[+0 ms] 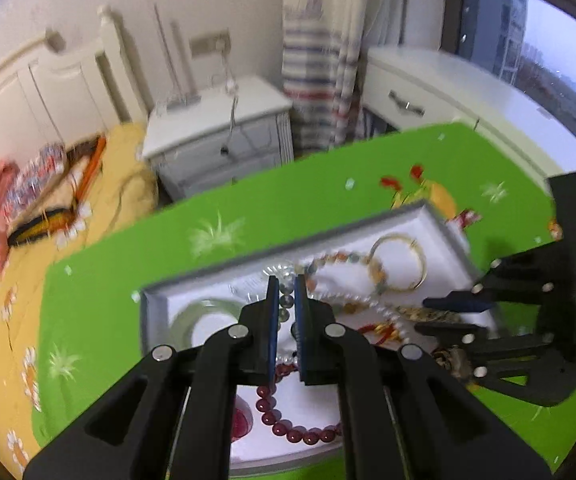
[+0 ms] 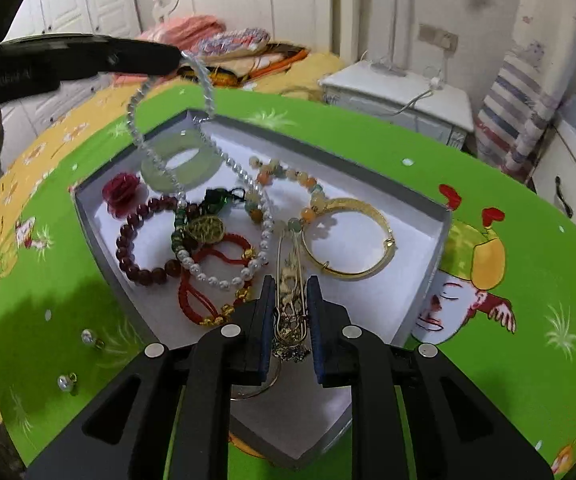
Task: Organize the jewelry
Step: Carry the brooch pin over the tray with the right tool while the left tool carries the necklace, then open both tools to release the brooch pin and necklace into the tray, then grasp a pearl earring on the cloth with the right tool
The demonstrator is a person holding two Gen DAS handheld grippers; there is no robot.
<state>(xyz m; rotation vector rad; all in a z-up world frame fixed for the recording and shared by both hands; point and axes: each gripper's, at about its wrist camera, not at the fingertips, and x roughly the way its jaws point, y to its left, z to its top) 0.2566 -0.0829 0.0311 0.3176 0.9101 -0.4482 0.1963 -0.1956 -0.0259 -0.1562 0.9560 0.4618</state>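
Shallow rectangular tray (image 2: pixel 419 272), grey rim and white lining, set on a bench (image 2: pixel 487 380) under a glossy green cartoon-printed cover.

Left claw (image 2: pixel 178 58) pinched shut on a clear, faceted bead strand (image 2: pixel 144 144), loop dangling over the tray's far corner; in the left wrist view, blue pads (image 1: pixel 274 316) nearly together with beads between them.

Right claw (image 2: pixel 289 328) narrowly parted, hovering low over the tray's near end, straddling a long gold filigree hairpin (image 2: pixel 288 276); whether the pads press on it cannot be told.

Inside the tray, loosely overlapping:
- smooth pale-green jade bangle (image 2: pixel 192 160), thick and round, near the far corner
- dark red rose-shaped piece (image 2: pixel 122 196) just beside it
- bracelet of glossy maroon round beads (image 2: pixel 140 248)
- white pearl strand (image 2: pixel 248 264) crossing a braided red cord (image 2: pixel 212 284) with small gold beads
- dark green bead string with an oval carved charm (image 2: pixel 206 230)
- bracelet of mixed orange, cream and green stones (image 2: pixel 288 184)
- thin polished gold bangle (image 2: pixel 347 236) with a hinge clasp, toward the right side

Outside the tray, on the green cover at near left: a few small clear loose beads (image 2: pixel 88 338).
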